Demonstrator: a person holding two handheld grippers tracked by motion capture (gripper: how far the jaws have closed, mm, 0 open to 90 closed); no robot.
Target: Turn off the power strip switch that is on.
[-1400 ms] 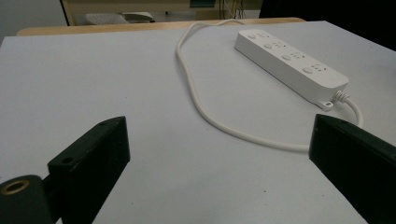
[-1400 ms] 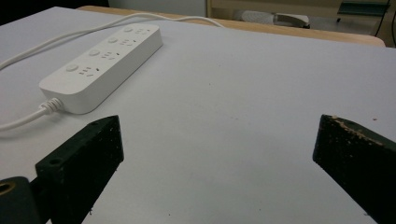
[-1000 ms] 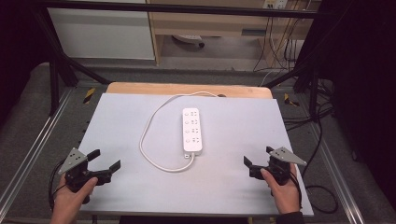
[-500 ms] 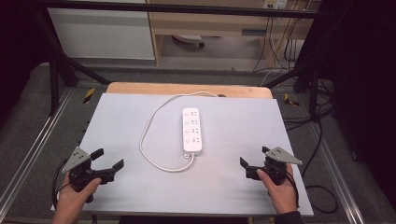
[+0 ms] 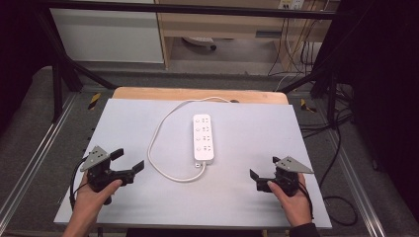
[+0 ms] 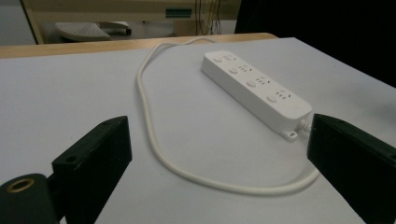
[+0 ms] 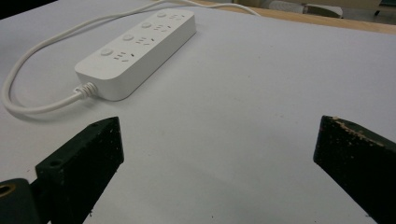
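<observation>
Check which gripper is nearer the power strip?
Roughly even, right slightly nearer. The power strip lies mid-table; the right gripper sits off its near-right, the left gripper off its near-left beyond the cord.

- No text, brand, number or sign can be read anywhere in these pictures.
- The white power strip (image 5: 204, 137) at the middle of the table bears round buttons and socket holes, with no legible print in the high view or in either gripper view.
- Beyond the far end of the power strip, a small bluish tag (image 6: 180, 12) sits on the wooden furniture; it is too blurred to read.
</observation>
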